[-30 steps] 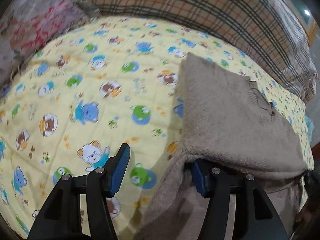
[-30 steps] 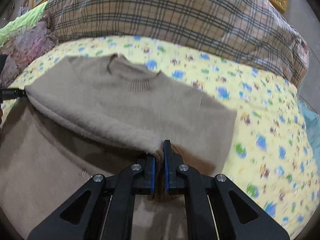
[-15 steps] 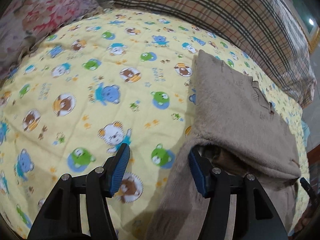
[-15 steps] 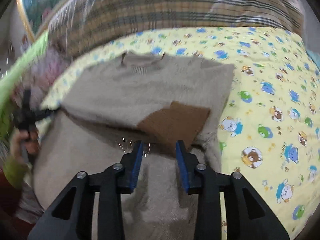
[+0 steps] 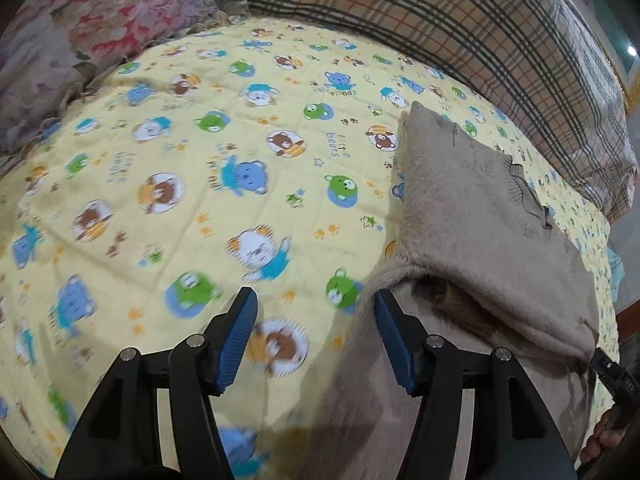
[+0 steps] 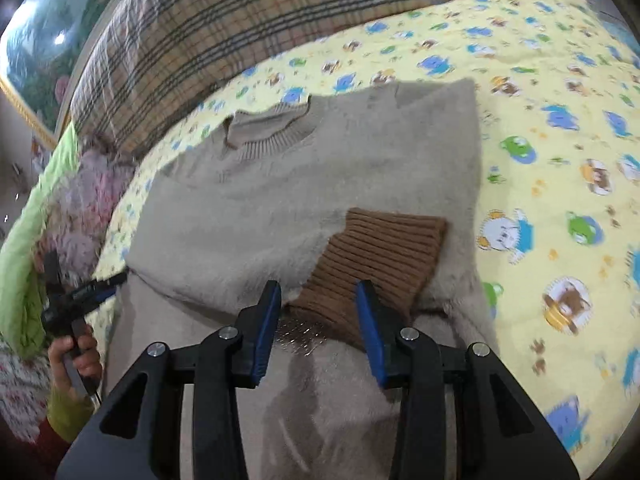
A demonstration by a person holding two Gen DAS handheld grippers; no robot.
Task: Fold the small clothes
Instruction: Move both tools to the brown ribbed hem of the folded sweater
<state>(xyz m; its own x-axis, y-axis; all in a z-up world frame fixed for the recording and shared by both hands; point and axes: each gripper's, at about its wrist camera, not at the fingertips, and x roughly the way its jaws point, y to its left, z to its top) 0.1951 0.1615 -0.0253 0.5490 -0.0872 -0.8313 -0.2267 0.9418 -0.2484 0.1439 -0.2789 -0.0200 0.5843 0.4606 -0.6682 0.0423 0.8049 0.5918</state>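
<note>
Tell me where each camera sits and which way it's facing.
Left wrist: on the left tool, looking down over the bear-print sheet beside the beige sweater; open blue pads show.
Right wrist: on the right tool, aimed at the sweater's brown cuff; a hand shows.
Shared: sweater, sheet, plaid pillow.

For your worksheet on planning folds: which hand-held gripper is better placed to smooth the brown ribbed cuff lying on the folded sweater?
Probably the right hand-held gripper: its open jaws sit right at the brown ribbed cuff. The left hand-held gripper sits open at the sweater edge, mostly over the bear-print quilt.

Bedroom, bear-print bedsheet [image 5: 168, 184], plaid pillow [image 5: 460, 28]
</note>
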